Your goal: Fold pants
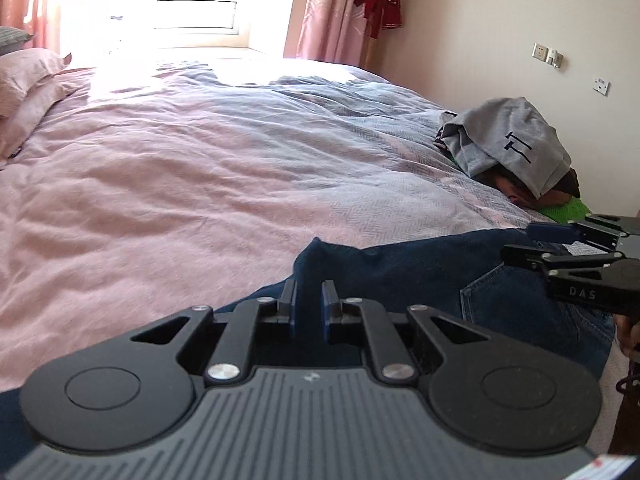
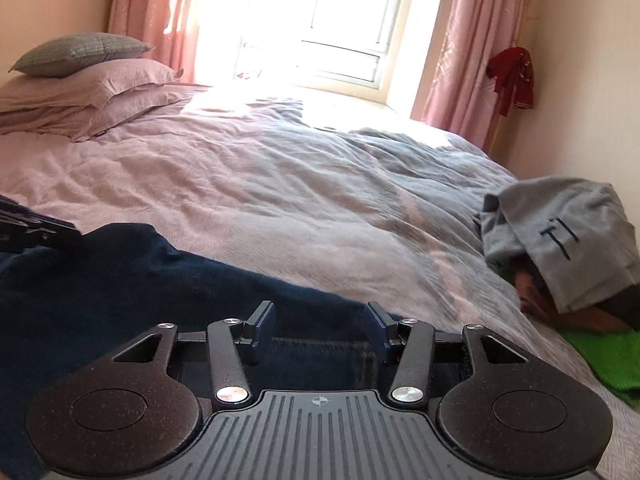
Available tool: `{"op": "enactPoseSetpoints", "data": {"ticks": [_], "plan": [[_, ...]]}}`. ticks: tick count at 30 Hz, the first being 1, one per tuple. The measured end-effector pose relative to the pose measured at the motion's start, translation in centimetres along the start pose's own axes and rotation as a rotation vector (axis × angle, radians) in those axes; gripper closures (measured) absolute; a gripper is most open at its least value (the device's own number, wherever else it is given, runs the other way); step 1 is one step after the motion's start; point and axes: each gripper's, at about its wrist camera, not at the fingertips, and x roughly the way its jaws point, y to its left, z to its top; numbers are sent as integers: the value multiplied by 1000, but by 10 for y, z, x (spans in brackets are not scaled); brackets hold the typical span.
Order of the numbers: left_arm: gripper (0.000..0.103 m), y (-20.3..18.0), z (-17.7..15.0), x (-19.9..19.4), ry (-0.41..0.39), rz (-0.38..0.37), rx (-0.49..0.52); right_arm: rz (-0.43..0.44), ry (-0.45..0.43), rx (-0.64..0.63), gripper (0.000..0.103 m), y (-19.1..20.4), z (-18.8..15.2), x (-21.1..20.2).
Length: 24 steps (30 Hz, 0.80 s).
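On the wrinkled pink quilted bed [image 1: 160, 168], the left gripper [image 1: 309, 300] pinches a fold of dark blue denim pants [image 1: 400, 272]; the right gripper [image 2: 320, 320] hovers spread above the pants' waistband.

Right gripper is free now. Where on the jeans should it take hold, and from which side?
Probably the denim edge by the back pocket, just below the open right gripper. That edge lies flat on the duvet, so come down from above and pinch it. The left gripper already pinches a raised fold of the jeans, so a second corner hold would suit.
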Motion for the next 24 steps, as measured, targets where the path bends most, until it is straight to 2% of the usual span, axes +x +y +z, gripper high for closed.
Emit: {"op": "enactPoseSetpoints", "data": {"ticks": [3, 4, 5, 7, 9, 10, 12, 15, 17, 19, 21, 24], "plan": [[88, 21, -8, 47, 51, 45, -14, -54, 108, -52, 57, -4, -13, 37], [80, 32, -14, 55, 63, 48, -52, -47, 108, -26, 58, -13, -19, 39], [80, 42, -18, 52, 58, 28, -87, 0, 95, 34, 63, -28, -25, 35], [80, 47, -18, 37, 40, 51, -94, 13, 106, 103, 66, -45, -32, 19], [89, 48, -17, 10, 4, 79, -101, -77, 105, 103, 65, -48, -30, -8], [89, 49, -17, -6, -19, 71, -110, -87, 92, 102, 65, -46, -29, -23], [89, 43, -23, -39, -28, 47, -126, -51, 44, 124, 65, -39, -32, -56], [89, 15, -49, -77, 23, 59, -44, 44, 37, 109, 65, -6, -46, -92], [88, -7, -78, -92, 71, 104, 31, 64, 55, 61, 65, 23, -63, -100], [86, -19, -109, -98, 112, 171, 69, 66, 130, -2, 65, 47, -86, -91], [86, -24, -129, -111, 72, 242, 63, 33, 109, 9, 65, 52, -101, -93], [85, -26, -136, -136, 30, 291, 32, 2, 81, 56, 65, 54, -90, -109]]}}
